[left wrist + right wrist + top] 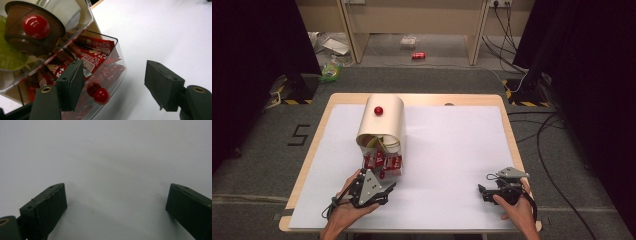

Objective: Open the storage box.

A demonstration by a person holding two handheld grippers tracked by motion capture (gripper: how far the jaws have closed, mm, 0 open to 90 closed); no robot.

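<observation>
The clear drawer (pixel 110 65), pulled out at the near end of the cream rounded container (pixel 384 120), is taken as the landmark here. Red snack packets (pixel 92 56) are seen packed inside it, and a small red knob (pixel 101 96) is fixed to its transparent front. The left hand-held gripper (pixel 379 181) is held right in front of that drawer, its jaws spread apart with nothing pinched; in the left gripper view one pad (pixel 72 82) is seen over the drawer front just beside the knob, while the other pad is kept out over the bare white surface (pixel 452 150). Whether the near pad touches the drawer cannot be told. Above the drawer, a brown lid with a red knob (pixel 35 26) is seen inside the container's mouth. A further red knob (pixel 378 110) is carried on the container's curved top. Well to the right of the drawer, the right hand-held gripper (pixel 484 192) is held low near the surface's front edge, jaws wide apart, with only plain white surface between them.
</observation>
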